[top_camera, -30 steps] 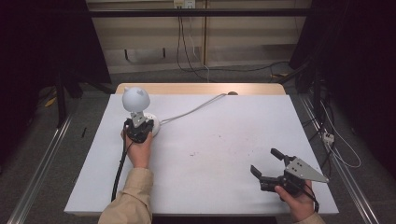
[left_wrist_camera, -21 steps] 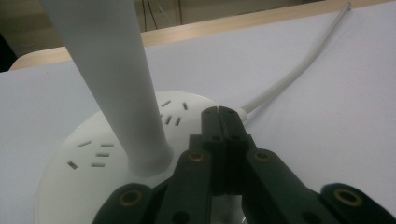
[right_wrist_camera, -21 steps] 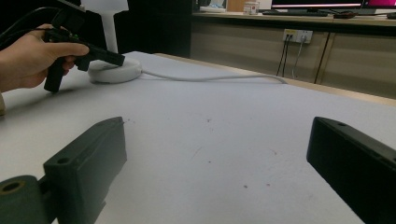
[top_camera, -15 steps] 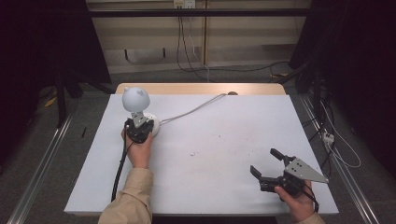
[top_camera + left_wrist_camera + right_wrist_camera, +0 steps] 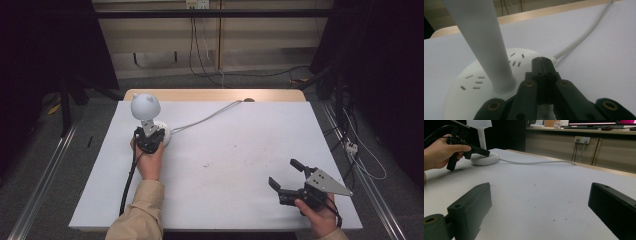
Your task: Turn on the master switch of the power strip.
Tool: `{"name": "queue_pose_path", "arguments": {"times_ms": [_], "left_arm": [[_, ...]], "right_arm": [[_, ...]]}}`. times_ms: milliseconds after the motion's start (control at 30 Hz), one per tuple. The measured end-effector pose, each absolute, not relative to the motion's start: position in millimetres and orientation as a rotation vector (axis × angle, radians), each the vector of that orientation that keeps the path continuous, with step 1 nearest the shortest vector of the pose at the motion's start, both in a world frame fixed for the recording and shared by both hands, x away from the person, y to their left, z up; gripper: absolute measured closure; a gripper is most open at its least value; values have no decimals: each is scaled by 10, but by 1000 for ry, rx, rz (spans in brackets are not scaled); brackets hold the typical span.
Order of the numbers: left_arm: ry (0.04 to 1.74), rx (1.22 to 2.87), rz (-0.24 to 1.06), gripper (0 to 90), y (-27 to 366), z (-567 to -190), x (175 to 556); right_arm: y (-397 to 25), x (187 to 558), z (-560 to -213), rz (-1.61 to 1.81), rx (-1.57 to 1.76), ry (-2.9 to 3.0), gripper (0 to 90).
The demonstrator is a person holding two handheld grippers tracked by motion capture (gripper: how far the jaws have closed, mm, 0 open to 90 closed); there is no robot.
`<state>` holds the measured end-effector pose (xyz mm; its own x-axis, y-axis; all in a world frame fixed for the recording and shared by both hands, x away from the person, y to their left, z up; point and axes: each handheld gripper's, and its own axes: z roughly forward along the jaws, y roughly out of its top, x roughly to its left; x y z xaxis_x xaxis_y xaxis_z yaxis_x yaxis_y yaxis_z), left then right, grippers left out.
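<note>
The lamp (image 5: 147,117) stood at the far left of the surface (image 5: 235,165), its round base (image 5: 474,85) flat on the white top and its cord (image 5: 205,119) running off toward the far edge. The left claw (image 5: 541,65) had its jaws pressed together with nothing between them, tips resting on or just over the base beside the stem (image 5: 484,42); whether they actually touched a switch there could not be told. The right claw (image 5: 290,174) sat well apart at the near right, jaws spread wide and holding nothing.

The lamp looked like smooth, hard plastic, probably light and top-heavy, with a globe head (image 5: 145,105) on a thin stem. A sideways push high up would likely tip it, so pressing down on the base or gripping the stem low seemed safest. The glossy stem could slip in a loose grip.

In the left claw's view the head was cut off at the top. The small slots on the base (image 5: 472,83) were hard to identify.
</note>
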<state>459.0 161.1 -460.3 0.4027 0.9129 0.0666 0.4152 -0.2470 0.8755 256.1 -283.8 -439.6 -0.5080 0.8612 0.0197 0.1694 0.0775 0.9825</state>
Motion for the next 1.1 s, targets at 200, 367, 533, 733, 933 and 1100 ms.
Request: {"name": "queue_pose_path", "arguments": {"times_ms": [200,367,533,733,933,1100], "left_arm": [[1152,1827,758,900,1603,-4604,4591],[1150,1849,775,900,1589,-4599,4589],[1156,1852,788,900,1569,-4601,4591],[1166,1827,765,900,1563,-4605,4589],[1171,1900,821,900,1461,-4569,4591],[1173,1904,820,900,1478,-4576,4588]], "right_arm": [[-2840,2566,-4397,1473,1021,1758,42],[-2844,2564,-4395,1473,1022,1758,42],[-2853,2561,-4392,1475,1022,1755,42],[-2860,2560,-4392,1475,1021,1757,41],[-2861,2555,-4386,1475,1024,1754,41],[-2876,2540,-4390,1475,1023,1753,40]]}}
